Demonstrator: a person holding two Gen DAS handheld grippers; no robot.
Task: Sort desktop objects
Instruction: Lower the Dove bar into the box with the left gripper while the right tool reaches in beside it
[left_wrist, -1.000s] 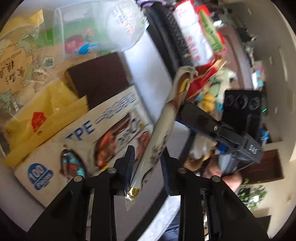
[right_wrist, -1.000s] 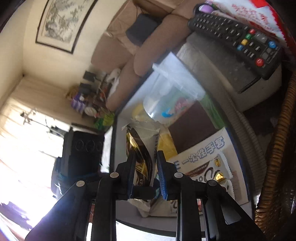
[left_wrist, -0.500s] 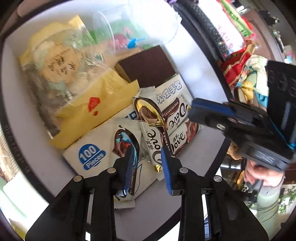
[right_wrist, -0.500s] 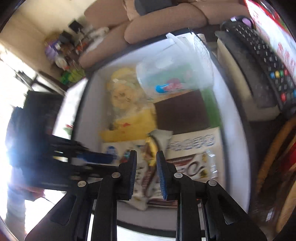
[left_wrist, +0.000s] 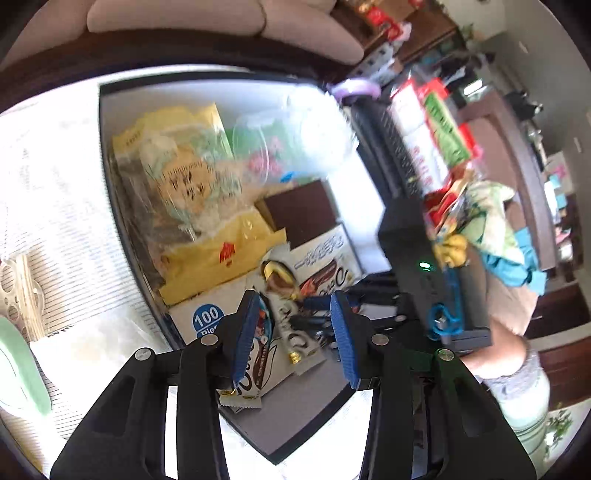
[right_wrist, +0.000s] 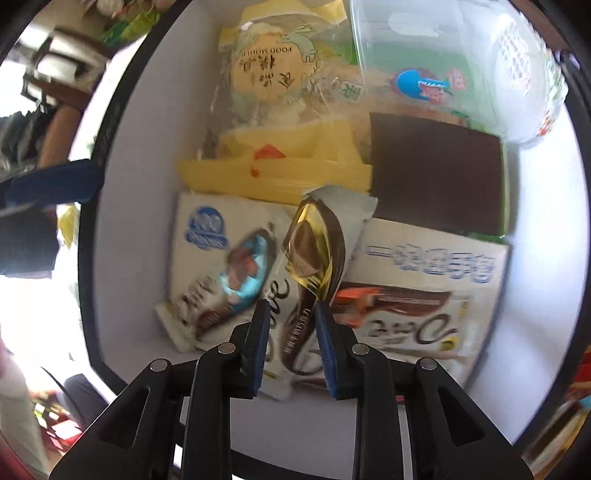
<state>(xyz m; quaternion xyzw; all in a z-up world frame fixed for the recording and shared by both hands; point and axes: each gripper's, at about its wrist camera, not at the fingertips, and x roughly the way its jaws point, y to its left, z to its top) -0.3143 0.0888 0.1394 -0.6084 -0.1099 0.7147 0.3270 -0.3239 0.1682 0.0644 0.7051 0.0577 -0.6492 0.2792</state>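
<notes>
while our right gripper (right_wrist: 290, 341) opens its jaws around the gold-and-white chocolate bar wrapper (right_wrist: 312, 258) at lower centre, our left gripper (left_wrist: 293, 334) opens empty above it, both over the white black-rimmed tray (right_wrist: 155, 122) of snack packets.

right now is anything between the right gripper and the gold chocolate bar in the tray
Nothing visible. The right gripper hangs directly over the gold chocolate bar, which lies on top of the pile in the tray. Its jaws are opening with the bar's lower end showing between them.
</notes>
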